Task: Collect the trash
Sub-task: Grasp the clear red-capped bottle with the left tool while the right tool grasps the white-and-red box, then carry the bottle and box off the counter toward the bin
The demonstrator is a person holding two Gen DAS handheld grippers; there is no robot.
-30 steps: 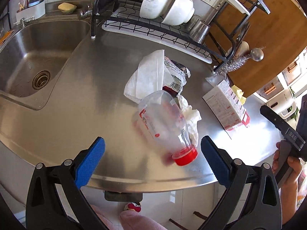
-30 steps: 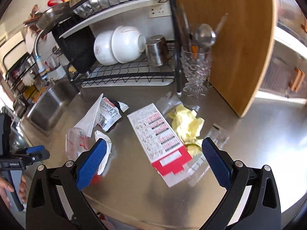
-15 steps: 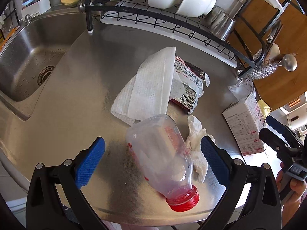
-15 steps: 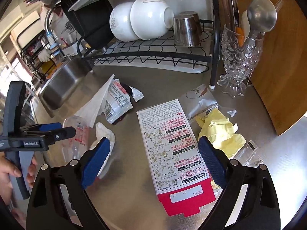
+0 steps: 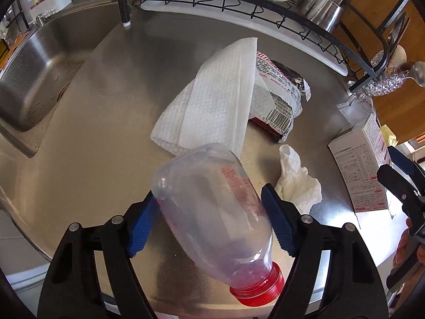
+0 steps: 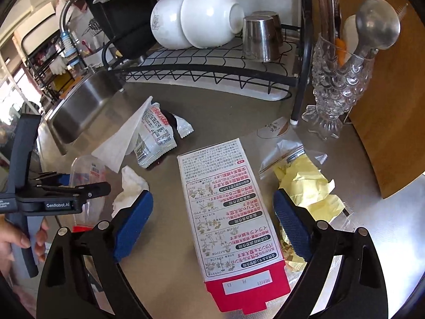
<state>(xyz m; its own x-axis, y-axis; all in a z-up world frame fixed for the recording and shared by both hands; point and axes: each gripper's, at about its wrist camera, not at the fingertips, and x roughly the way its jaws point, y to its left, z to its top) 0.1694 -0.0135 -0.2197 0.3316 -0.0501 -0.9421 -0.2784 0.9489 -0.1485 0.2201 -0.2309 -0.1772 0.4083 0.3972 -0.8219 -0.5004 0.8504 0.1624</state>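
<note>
My left gripper (image 5: 209, 218) is shut on a clear plastic bottle (image 5: 212, 199) with a red cap (image 5: 257, 292), its blue pads pressing both sides of the body. Beyond it lie a white paper towel (image 5: 212, 106), a snack wrapper (image 5: 279, 98) and a crumpled tissue (image 5: 294, 180). My right gripper (image 6: 212, 223) is open around a white and red carton (image 6: 225, 207) lying flat on the steel counter (image 6: 164, 271); the pads stand apart from its sides. Yellow crumpled paper (image 6: 308, 186) and clear plastic wrap (image 6: 284, 151) lie right of the carton. The left gripper with the bottle also shows in the right wrist view (image 6: 66, 194).
A sink (image 5: 34, 74) lies at the left. A black dish rack (image 6: 212, 71) with white bowls (image 6: 196, 21) and steel cups (image 6: 261, 38) stands at the back. A glass fish-shaped utensil holder (image 6: 337, 85) and a wooden board (image 6: 385, 106) stand at the right.
My left gripper moved forward and closed on the bottle. My right gripper moved in over the carton and narrowed its jaws around it.
</note>
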